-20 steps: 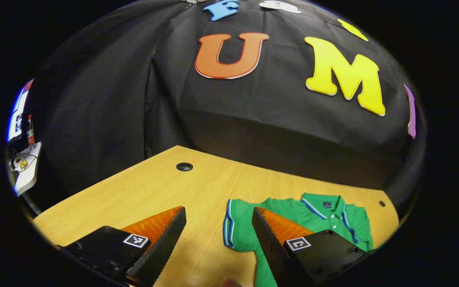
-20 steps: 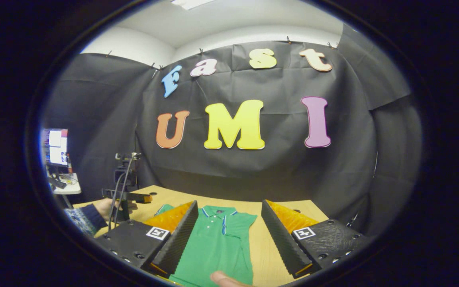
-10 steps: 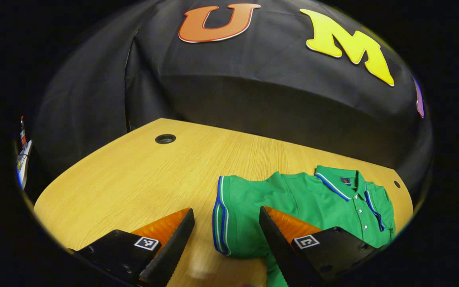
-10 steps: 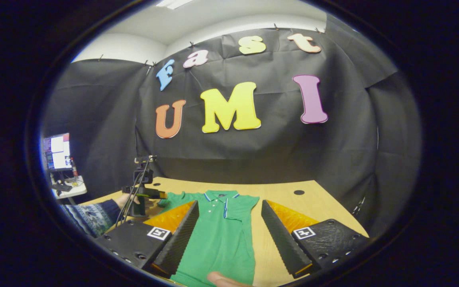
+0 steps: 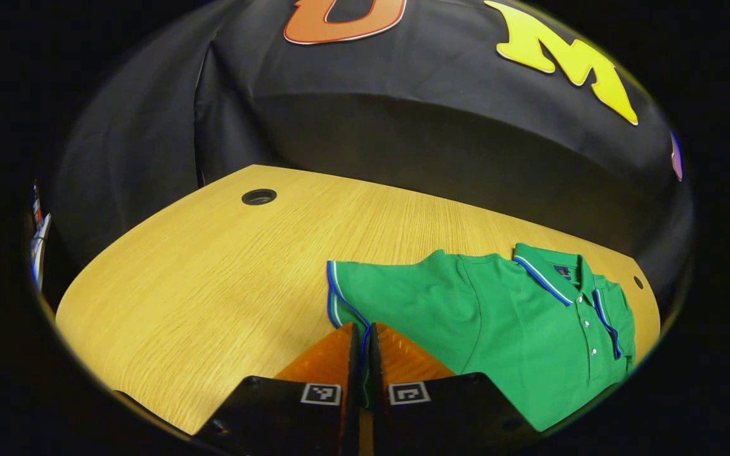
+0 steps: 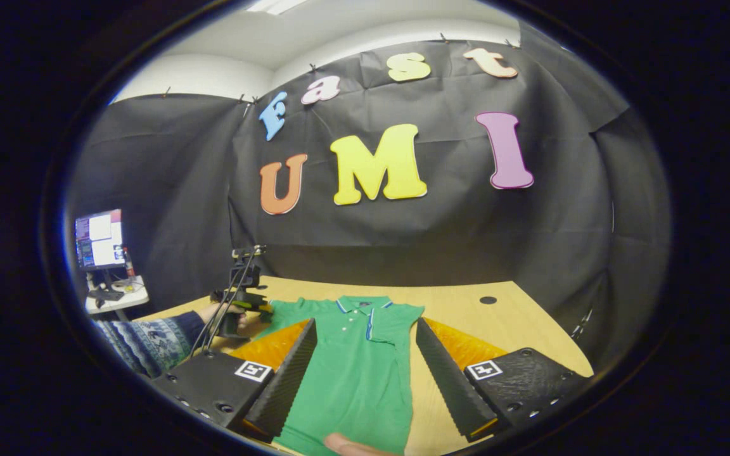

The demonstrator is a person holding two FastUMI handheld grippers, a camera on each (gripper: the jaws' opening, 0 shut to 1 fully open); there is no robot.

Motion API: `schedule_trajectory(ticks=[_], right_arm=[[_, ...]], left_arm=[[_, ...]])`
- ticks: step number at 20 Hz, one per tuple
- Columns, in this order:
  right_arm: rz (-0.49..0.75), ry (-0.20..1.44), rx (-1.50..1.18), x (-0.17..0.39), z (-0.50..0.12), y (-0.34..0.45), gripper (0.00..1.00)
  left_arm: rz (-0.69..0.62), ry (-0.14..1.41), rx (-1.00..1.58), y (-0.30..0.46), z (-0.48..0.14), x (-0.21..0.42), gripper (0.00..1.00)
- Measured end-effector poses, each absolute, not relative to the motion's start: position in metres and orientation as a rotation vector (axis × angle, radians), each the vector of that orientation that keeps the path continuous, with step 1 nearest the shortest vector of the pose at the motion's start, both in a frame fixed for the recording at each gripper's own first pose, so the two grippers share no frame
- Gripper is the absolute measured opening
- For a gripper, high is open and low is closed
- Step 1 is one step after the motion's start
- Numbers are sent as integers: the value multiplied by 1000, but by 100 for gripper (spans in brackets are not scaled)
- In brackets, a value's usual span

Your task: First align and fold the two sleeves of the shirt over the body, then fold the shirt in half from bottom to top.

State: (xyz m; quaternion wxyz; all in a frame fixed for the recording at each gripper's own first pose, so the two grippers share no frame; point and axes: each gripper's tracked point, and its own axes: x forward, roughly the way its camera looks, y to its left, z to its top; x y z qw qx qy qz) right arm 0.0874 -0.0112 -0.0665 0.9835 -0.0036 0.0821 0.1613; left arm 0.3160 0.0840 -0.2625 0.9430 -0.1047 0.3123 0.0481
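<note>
- Shirt [image 5: 504,323]: green polo with blue-and-white trim on collar and sleeve cuffs, lying flat on the wooden table [image 5: 213,266], front up, button placket showing.
- Left gripper [image 5: 360,332], in the left gripper view: its two fingers are drawn together with just a thin slit between them, and the striped cuff edge of the shirt's sleeve [image 5: 365,294] runs down into that slit (the fabric sits pinched between the pads). The sleeve spreads out flat toward the table's open side.
- Right gripper [image 6: 365,380], in the right gripper view: fingers spread wide apart, gripping nothing, hovering over the lower body of the shirt [image 6: 355,373]. The green fabric shows in the gap between them.
- Collar lies at the far end of the shirt, toward the black cloth wall.
- Right gripper view also catches the left gripper [image 6: 238,297] farther off at the shirt's sleeve, held by a hand [image 6: 213,311] in a patterned knit sleeve [image 6: 143,339].
- Fingertip [image 6: 346,445] shows at the bottom edge of the right gripper view, over the shirt's hem area.
- Two round cable holes sit in the tabletop, one [image 5: 258,196] near the far left corner.
- Monitor [image 6: 100,237] stands on a small side table beyond the booth.
</note>
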Motion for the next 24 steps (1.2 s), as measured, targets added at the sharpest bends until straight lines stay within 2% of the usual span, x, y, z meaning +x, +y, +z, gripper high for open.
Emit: schedule_trajectory(ticks=[1,2,3,10,20,22,23,24], right_arm=[[320,165,-17,86,-68,-12,100],[318,165,-23,82,-71,-13,96],[314,165,-24,79,-72,-14,96],[235,153,26,76,-74,-48,96],[189,177,70,76,-85,-79,95],[178,192,74,77,-89,-82,96],[173,197,71,77,-90,-83,96],[168,199,66,76,-91,-84,96]], left_arm=[[97,636,-218,84,-262,316,9],[98,637,-218,82,-260,315,7],[97,636,-217,81,-256,315,6],[58,590,-107,52,-214,319,6],[-92,601,81,-60,-203,333,6],[-82,570,97,-74,-193,335,6],[-148,575,57,-94,-190,331,19],[-197,567,8,-110,-184,324,46]])
